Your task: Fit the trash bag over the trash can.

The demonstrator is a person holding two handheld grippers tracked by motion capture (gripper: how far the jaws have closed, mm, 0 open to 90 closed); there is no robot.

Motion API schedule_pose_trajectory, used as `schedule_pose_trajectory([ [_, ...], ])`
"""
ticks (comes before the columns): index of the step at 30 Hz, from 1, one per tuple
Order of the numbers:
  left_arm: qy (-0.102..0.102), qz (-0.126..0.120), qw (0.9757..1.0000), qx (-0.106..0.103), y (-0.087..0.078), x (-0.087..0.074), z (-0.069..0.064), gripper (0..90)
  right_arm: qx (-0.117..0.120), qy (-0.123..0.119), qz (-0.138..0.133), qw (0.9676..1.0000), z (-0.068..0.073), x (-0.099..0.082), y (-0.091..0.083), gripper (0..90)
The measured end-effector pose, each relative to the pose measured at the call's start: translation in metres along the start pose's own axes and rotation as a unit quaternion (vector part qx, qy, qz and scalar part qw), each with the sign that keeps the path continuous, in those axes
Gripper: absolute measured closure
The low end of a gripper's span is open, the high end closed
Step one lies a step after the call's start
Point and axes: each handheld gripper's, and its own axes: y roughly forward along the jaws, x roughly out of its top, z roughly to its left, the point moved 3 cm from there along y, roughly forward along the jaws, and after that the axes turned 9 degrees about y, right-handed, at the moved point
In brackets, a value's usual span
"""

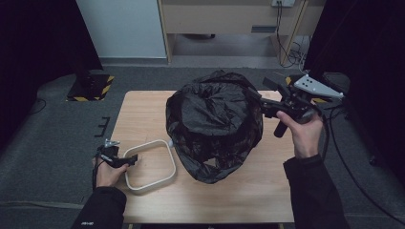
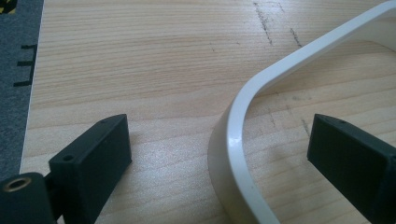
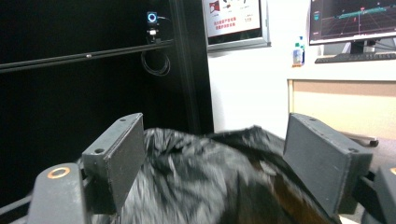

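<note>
High view: left gripper [image 1: 135, 159] spread astride white frame [image 1: 160, 143], right gripper [image 1: 260, 102] spread, seemingly touching black bag [image 1: 212, 126], still unfitted.

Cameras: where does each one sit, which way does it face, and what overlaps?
High view: above the person's side, looking forward and down on the wooden table; both forearms, left gripper and right gripper show.
Left gripper view: rides the left gripper, aimed low across the tabletop; its open jaws straddle the white frame.
Right gripper view: rides the right gripper, facing level across the black bag toward a wall and monitor; jaws open.
Shared: the high and left views both show the frame; the high and right views both show the bag.
</note>
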Motion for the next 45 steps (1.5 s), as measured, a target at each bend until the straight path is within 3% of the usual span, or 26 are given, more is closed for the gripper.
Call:
schedule_pose_trajectory([
  [5,0.004,-0.001,1.0,-0.004,0.0,0.0,-0.002,5.0,0.004,-0.004,-0.004,1.0,0.012,0.016,0.014,20.3],
  [16,0.035,0.008,0.9993,-0.007,0.003,0.001,-0.009,3.2,0.01,-0.021,-0.005,0.9997,0.038,0.047,0.042,21.8],
  [22,0.051,0.018,0.9985,-0.008,0.005,0.002,-0.012,2.7,0.014,-0.037,0.005,0.9992,0.047,0.048,0.061,25.2],
  [27,0.061,0.018,0.9979,-0.014,0.005,0.003,-0.013,2.5,0.021,-0.036,0.014,0.999,0.055,0.045,0.08,28.2],
  [34,0.072,0.023,0.997,-0.015,0.006,0.004,-0.015,2.6,0.031,-0.06,0.067,0.9955,0.072,0.026,0.115,33.5],
  [37,0.072,0.023,0.997,-0.016,0.006,0.004,-0.015,2.8,0.019,-0.072,0.113,0.9908,0.073,0.008,0.127,34.6],
  [41,0.073,0.023,0.997,-0.015,0.006,0.004,-0.015,2.9,0.006,-0.076,0.179,0.9809,0.066,-0.02,0.136,35.2],
  [45,0.073,0.023,0.9969,-0.016,0.006,0.004,-0.015,2.9,-0.013,-0.082,0.24,0.9673,0.056,-0.044,0.14,32.0],
])
